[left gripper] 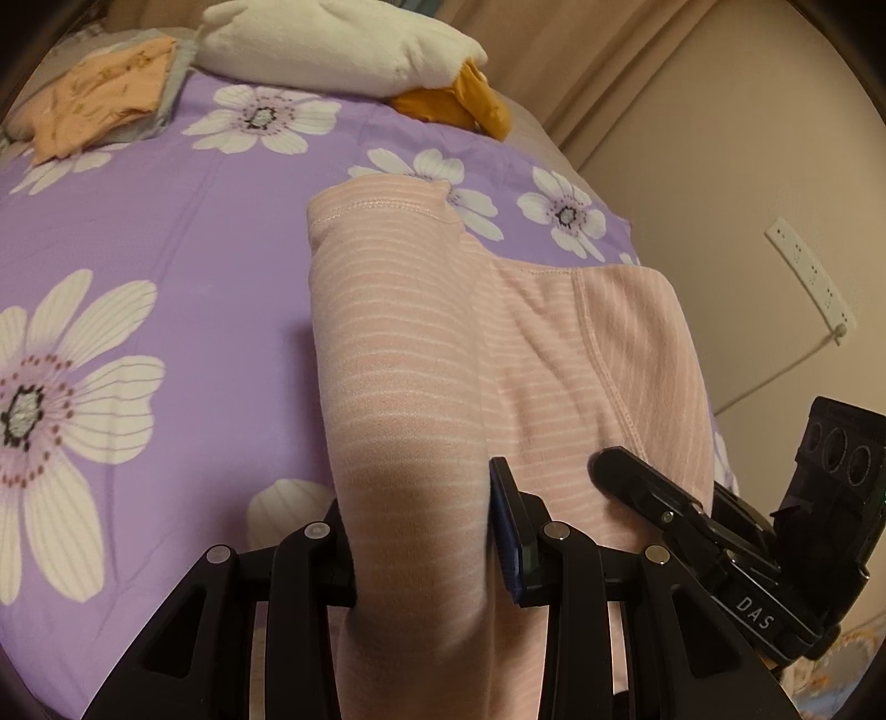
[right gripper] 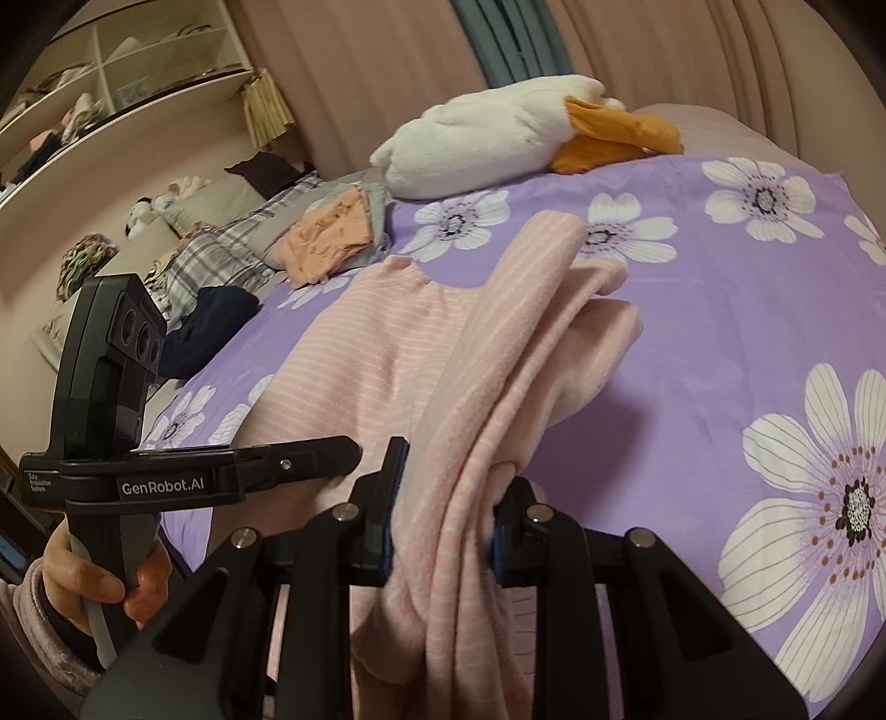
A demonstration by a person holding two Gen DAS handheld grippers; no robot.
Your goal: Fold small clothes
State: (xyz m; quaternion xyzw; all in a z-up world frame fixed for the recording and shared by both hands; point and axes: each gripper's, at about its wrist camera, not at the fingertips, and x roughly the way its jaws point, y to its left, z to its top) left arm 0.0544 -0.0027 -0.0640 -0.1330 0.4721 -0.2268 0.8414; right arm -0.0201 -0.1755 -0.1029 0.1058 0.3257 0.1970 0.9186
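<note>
A pink garment with thin white stripes point(left gripper: 421, 343) lies on the purple flowered bedspread point(left gripper: 166, 232). My left gripper point(left gripper: 426, 531) is shut on one part of it, the cloth bunched between the jaws. My right gripper point(right gripper: 443, 515) is shut on another bunched part of the same garment point(right gripper: 343, 365), lifting a fold off the bed. The right gripper also shows in the left wrist view point(left gripper: 653, 487), and the left gripper in the right wrist view point(right gripper: 310, 459), close beside each other.
A white and orange plush duck point(left gripper: 343, 44) lies at the bed's far end. A folded peach garment point(left gripper: 105, 88) sits on grey cloth at the far left. Pillows, plaid cloth and a dark garment point(right gripper: 221, 315) lie beyond. Shelves point(right gripper: 111, 66) line the wall; a power strip point(left gripper: 808, 277) hangs there.
</note>
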